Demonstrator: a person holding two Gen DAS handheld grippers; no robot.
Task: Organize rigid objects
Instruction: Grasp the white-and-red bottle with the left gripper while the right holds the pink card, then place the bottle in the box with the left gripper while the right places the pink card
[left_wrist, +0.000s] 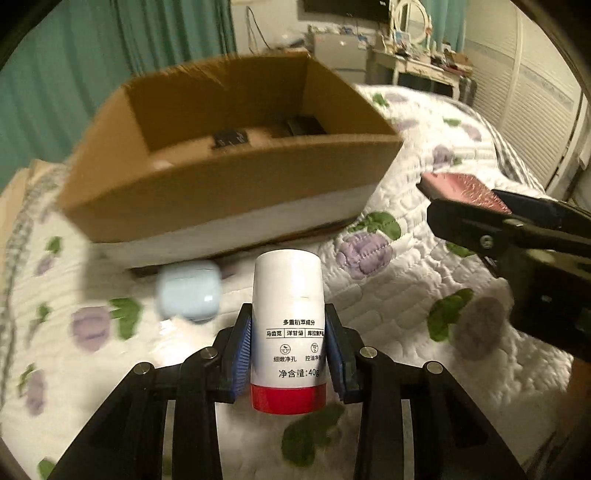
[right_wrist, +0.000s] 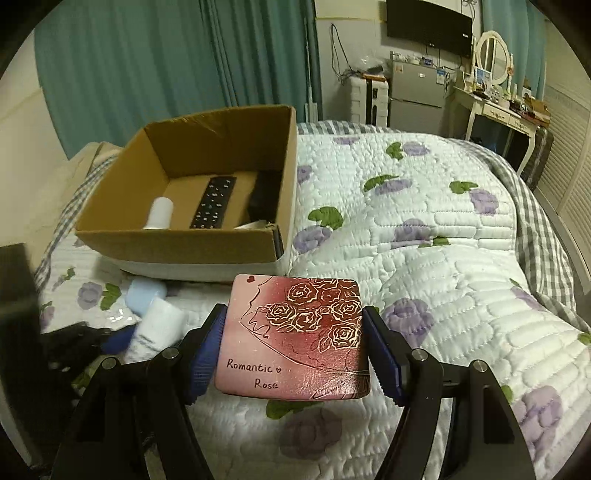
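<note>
My left gripper (left_wrist: 288, 350) is shut on a white bottle (left_wrist: 288, 295) with a red cap and black print, its blue pads pressing both sides, just above the quilt. My right gripper (right_wrist: 295, 343) is shut on a flat pink box (right_wrist: 295, 332) with gold roses, marked "Romantic Rose". The left wrist view shows that box (left_wrist: 461, 186) at the right edge. An open cardboard box (right_wrist: 177, 245) stands on the bed beyond both grippers. It holds a black remote (right_wrist: 214, 203), a white bottle (right_wrist: 159, 214) and a black object (right_wrist: 264, 195).
A light blue rounded case (left_wrist: 188, 291) lies on the quilt against the carton's near wall, left of the held bottle. The flowered quilt (right_wrist: 424, 240) stretches away to the right. A dressing table (right_wrist: 498, 107), a small fridge (right_wrist: 417, 96) and teal curtains stand behind the bed.
</note>
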